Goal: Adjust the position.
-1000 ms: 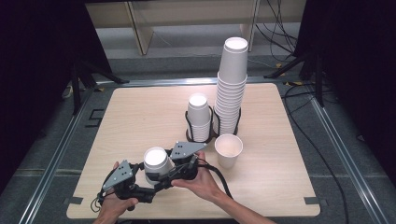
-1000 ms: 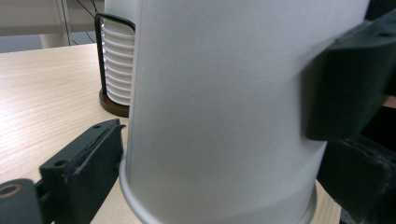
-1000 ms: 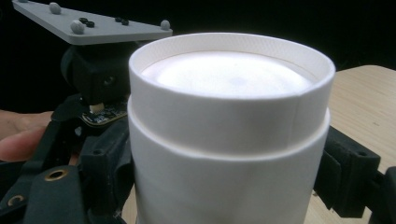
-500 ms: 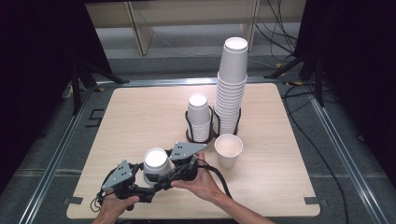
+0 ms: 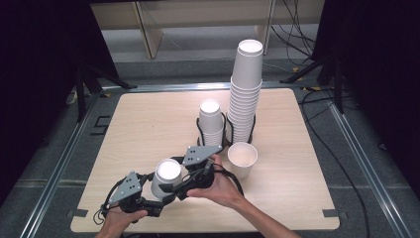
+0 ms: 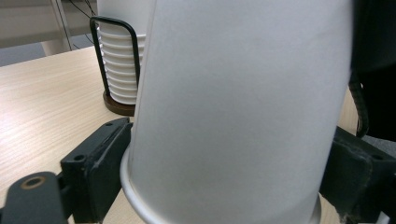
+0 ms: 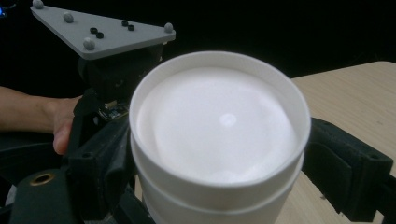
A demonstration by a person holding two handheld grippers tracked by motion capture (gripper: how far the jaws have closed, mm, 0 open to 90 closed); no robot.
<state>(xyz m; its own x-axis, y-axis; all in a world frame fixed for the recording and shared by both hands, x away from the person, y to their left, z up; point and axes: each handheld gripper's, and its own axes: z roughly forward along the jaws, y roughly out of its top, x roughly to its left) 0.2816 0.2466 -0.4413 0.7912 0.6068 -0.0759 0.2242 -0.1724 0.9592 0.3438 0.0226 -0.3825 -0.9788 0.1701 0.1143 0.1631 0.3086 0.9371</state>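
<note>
- High view: your left hand-held gripper (image 5: 159, 196) and right hand-held gripper (image 5: 182, 186) meet on upside-down nested cups (image 5: 166, 177) at the near desk (image 5: 138, 129) edge; an upright empty cup (image 5: 242, 158) stands by the racked stacks (image 5: 243, 94).
- Left gripper view: jaws, just closing, press the lower cup (image 6: 233, 112).
- Right gripper view: jaws clamp the top cup (image 7: 217, 135).

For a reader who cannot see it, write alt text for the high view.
Two hand-held grippers, left gripper and right gripper, close around upside-down white paper cups near the wooden table front edge. Behind stand a loose cup and two cup stacks in a black rack.
</note>
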